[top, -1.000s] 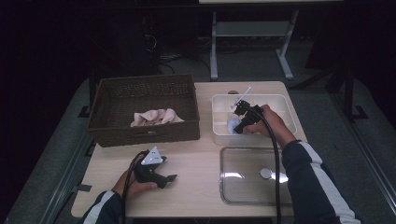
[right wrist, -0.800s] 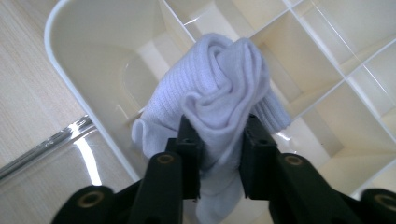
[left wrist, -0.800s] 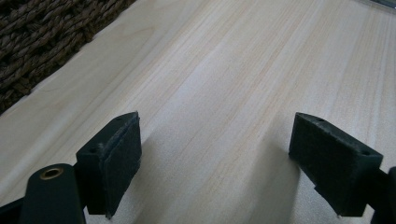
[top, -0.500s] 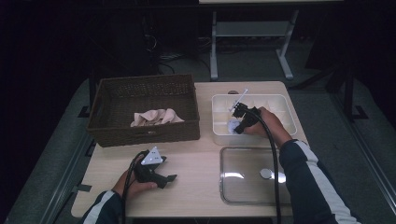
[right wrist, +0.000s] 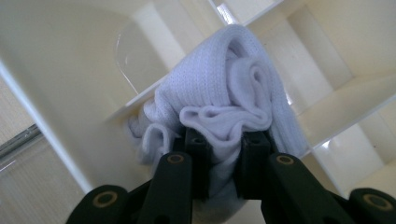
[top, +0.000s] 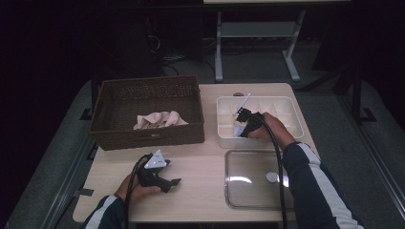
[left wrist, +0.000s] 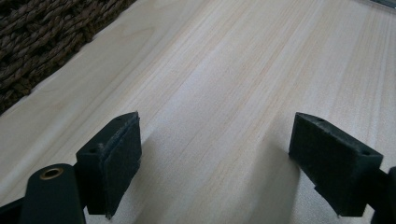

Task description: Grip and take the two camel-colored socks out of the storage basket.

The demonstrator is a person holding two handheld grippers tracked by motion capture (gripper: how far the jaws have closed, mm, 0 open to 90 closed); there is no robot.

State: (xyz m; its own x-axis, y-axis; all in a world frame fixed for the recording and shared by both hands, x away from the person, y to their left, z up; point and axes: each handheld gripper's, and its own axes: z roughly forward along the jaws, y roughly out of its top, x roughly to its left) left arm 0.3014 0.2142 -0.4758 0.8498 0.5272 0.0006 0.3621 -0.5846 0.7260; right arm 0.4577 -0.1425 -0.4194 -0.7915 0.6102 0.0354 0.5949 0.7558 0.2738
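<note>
A: ok quick count, what's on the table?

B: one wicker basket, one pinkish cloth in it, one white divided box, one white sock, one clear lid. And two grippers: left gripper, right gripper.

Left gripper low over the pale wooden bench, its two black jaws stood wide apart with bare wood between them, dark woven basket lay ahead at its left.
</note>
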